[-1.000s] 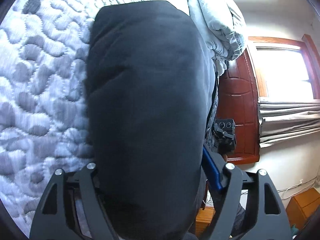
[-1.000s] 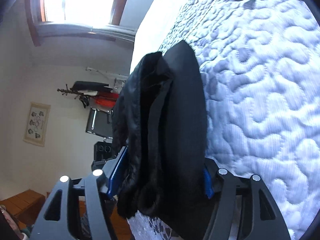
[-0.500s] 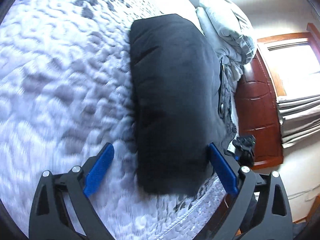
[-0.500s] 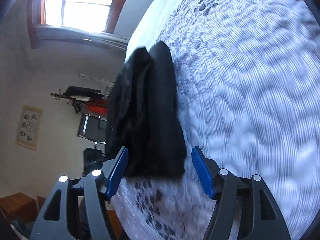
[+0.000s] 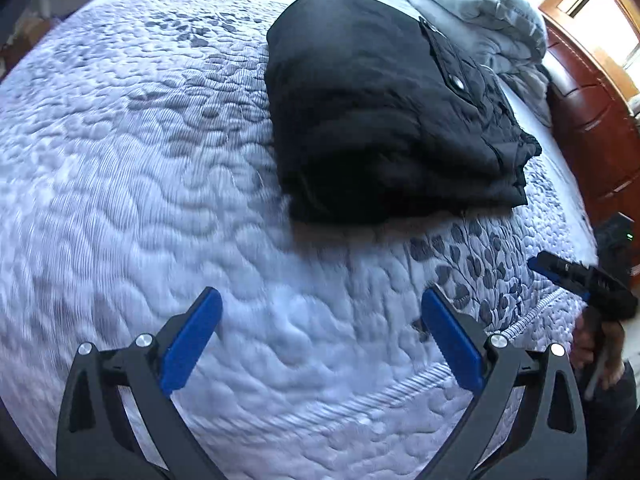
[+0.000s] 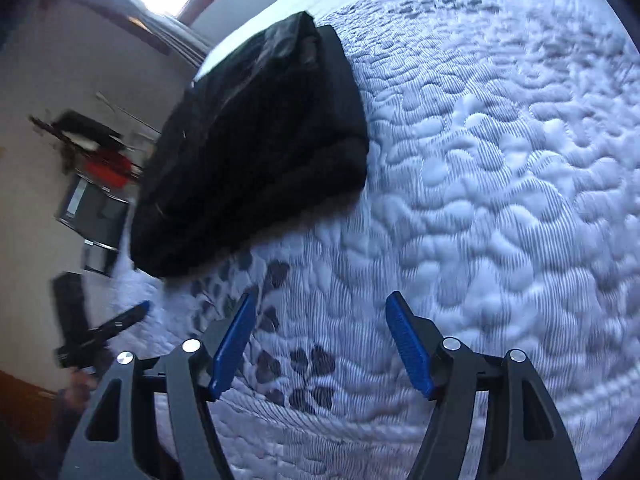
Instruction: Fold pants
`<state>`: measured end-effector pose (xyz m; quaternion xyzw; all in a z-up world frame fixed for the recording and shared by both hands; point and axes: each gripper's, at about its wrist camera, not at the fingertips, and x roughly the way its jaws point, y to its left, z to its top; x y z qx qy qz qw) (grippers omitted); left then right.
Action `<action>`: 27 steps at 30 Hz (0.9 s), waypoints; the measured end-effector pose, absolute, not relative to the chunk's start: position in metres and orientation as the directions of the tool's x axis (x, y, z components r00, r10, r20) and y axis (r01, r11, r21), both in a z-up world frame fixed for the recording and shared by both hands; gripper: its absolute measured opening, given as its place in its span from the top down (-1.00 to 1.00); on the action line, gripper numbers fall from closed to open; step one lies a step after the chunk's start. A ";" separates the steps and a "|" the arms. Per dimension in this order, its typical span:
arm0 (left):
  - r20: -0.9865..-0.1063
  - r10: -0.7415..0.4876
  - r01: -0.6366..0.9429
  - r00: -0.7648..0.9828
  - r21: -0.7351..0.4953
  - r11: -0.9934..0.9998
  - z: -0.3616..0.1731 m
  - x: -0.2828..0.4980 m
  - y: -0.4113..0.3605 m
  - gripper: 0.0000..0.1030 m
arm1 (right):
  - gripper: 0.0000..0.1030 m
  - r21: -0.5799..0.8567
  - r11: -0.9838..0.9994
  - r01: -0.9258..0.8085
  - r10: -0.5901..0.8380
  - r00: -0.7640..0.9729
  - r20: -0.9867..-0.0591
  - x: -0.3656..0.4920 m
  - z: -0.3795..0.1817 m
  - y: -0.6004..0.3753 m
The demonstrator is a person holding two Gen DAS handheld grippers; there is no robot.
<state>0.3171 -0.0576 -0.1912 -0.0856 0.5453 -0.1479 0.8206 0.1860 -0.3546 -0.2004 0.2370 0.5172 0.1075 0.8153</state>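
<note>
The folded black pants (image 5: 384,112) lay on the quilted white mattress (image 5: 140,200) near its edge. Both tools, left (image 5: 320,336) and right (image 6: 320,344), hung spread above it, holding nothing. Grey bedding (image 5: 480,12) and a wooden dresser (image 5: 592,120) stood beyond.

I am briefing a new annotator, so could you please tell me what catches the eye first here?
A folded bundle of black pants lies on the white quilted mattress, near its edge. Both blue-padded grippers, left gripper and right gripper, hang open and empty above the mattress, short of the bundle. Rumpled pale grey bedding is heaped beyond the pants.
</note>
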 end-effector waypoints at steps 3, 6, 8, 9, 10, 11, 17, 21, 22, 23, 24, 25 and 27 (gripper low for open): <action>-0.885 -0.276 0.123 0.375 -0.247 0.961 -0.187 0.304 -0.070 -0.94 | -0.35 0.435 0.898 0.068 0.364 0.440 -0.821 0.172 -0.193 -0.328; -0.893 -0.249 0.115 0.376 -0.221 0.968 -0.186 0.293 -0.076 -0.94 | -0.43 0.380 0.922 0.071 0.315 0.435 -0.844 0.161 -0.185 -0.301; -0.895 -0.235 0.114 0.378 -0.207 0.972 -0.184 0.283 -0.076 -0.94 | -0.43 0.369 0.927 0.069 0.305 0.433 -0.848 0.157 -0.182 -0.290; -0.895 -0.221 0.105 0.387 -0.196 0.975 -0.180 0.278 -0.076 -0.94 | -0.43 0.359 0.931 0.067 0.298 0.431 -0.852 0.153 -0.178 -0.283; -0.894 -0.210 0.097 0.395 -0.186 0.978 -0.178 0.273 -0.073 -0.94 | -0.43 0.347 0.935 0.067 0.287 0.431 -0.856 0.150 -0.176 -0.279; -0.892 -0.201 0.093 0.404 -0.179 0.980 -0.173 0.268 -0.072 -0.94 | -0.43 0.331 0.941 0.067 0.272 0.434 -0.859 0.147 -0.171 -0.274; -0.883 -0.160 0.080 0.442 -0.139 0.987 -0.145 0.247 -0.062 -0.94 | -0.44 0.234 0.970 0.064 0.177 0.469 -0.865 0.128 -0.146 -0.261; -0.861 -0.149 0.084 0.486 -0.124 0.989 -0.118 0.234 -0.058 -0.94 | -0.46 0.182 0.982 0.048 0.132 0.514 -0.848 0.117 -0.115 -0.253; -0.856 -0.147 0.090 0.496 -0.117 0.989 -0.112 0.231 -0.059 -0.94 | -0.47 0.174 0.984 0.050 0.122 0.524 -0.843 0.115 -0.109 -0.252; -0.851 -0.144 0.099 0.506 -0.109 0.989 -0.104 0.227 -0.059 -0.94 | -0.47 0.169 0.984 0.052 0.116 0.531 -0.839 0.114 -0.105 -0.250; -0.847 -0.144 0.104 0.512 -0.106 0.989 -0.100 0.225 -0.060 -0.94 | -0.48 0.168 0.984 0.050 0.115 0.542 -0.833 0.111 -0.097 -0.249; -0.841 -0.145 0.110 0.522 -0.103 0.989 -0.094 0.222 -0.061 -0.94 | -0.49 0.169 0.984 0.047 0.116 0.550 -0.827 0.109 -0.092 -0.248; -0.829 -0.150 0.122 0.539 -0.099 0.988 -0.082 0.216 -0.062 -0.94 | -0.49 0.161 0.986 0.050 0.105 0.567 -0.817 0.105 -0.080 -0.246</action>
